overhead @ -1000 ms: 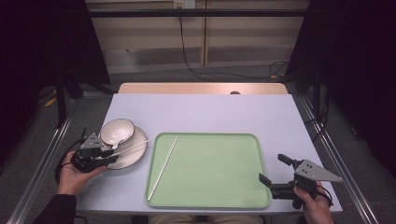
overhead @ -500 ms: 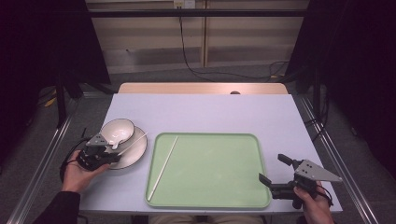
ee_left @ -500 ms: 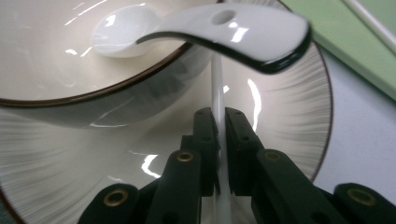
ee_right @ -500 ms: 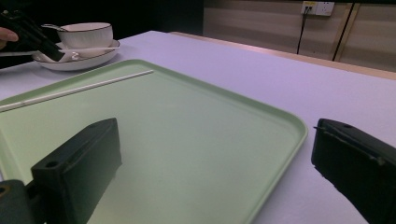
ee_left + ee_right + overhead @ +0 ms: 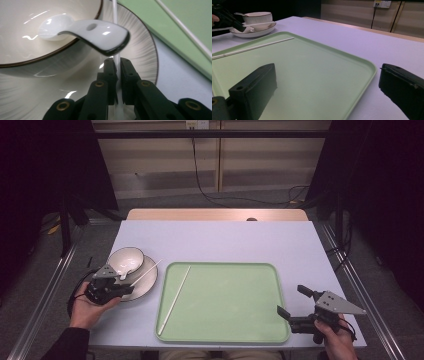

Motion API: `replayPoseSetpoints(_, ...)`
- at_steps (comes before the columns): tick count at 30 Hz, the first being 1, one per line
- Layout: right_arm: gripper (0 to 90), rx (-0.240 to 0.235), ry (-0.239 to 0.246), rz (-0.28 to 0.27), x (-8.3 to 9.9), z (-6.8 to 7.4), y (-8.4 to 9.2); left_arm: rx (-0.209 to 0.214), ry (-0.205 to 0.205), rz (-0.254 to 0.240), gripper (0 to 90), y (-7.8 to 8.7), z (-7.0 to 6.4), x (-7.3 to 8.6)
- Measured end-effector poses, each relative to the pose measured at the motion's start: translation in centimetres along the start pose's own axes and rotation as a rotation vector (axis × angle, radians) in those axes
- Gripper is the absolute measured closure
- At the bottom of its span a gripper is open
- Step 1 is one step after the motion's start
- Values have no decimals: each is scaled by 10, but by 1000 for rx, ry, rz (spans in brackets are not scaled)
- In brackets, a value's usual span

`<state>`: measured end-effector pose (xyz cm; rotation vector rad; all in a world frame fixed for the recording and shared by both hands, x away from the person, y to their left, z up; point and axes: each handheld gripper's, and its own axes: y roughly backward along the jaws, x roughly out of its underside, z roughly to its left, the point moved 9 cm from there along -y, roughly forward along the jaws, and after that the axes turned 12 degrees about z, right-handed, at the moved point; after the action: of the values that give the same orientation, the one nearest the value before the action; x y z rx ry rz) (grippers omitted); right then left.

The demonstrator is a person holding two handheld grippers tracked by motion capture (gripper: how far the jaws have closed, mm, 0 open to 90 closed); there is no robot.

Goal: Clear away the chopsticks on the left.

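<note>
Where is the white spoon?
In the high view the spoon is at the table's left, its scoop resting in the bowl on the plate; its handle sticks out just above the left gripper.

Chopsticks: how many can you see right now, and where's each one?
2. One chopstick lies diagonally on the green tray's left side. The other chopstick is clamped in the left gripper over the plate.

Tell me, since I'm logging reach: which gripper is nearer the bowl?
Left. The left gripper sits on the plate right beside the bowl; the right gripper waits across the green tray.
</note>
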<state>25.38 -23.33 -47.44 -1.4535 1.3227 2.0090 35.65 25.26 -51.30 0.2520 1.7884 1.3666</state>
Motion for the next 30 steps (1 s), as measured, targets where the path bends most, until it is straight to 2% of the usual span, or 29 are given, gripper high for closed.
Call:
replayPoseSetpoints(3,13,-2,5,-1,0,0,0,1,10,-8,846,1,-4,-2)
replayPoseSetpoints(5,13,0,2,-2,0,0,0,13,13,-12,846,1,-5,-3)
replayPoseSetpoints(6,13,0,3,0,0,0,0,33,21,-15,846,1,-9,-5)
replayPoseSetpoints(10,12,-1,-1,2,0,0,0,52,40,-42,846,3,-11,-8)
replayPoseSetpoints(12,12,-1,2,0,0,0,0,62,57,-38,846,5,-13,-7)
replayPoseSetpoints(14,12,-6,4,-3,0,0,1,57,59,-30,847,6,-13,-5)
replayPoseSetpoints(15,11,-7,1,-5,-1,0,1,55,69,-47,847,6,-14,-6)
replayPoseSetpoints(19,12,-3,-1,-1,0,0,0,47,75,-67,848,12,-17,-7)
replayPoseSetpoints(23,12,-2,1,-1,0,0,0,49,60,-64,848,12,-23,-5)
replayPoseSetpoints(25,12,0,-2,-1,0,0,0,41,75,-86,848,14,-25,-6)
replayPoseSetpoints(30,12,1,-1,-2,0,0,0,49,70,-91,848,16,-34,-7)
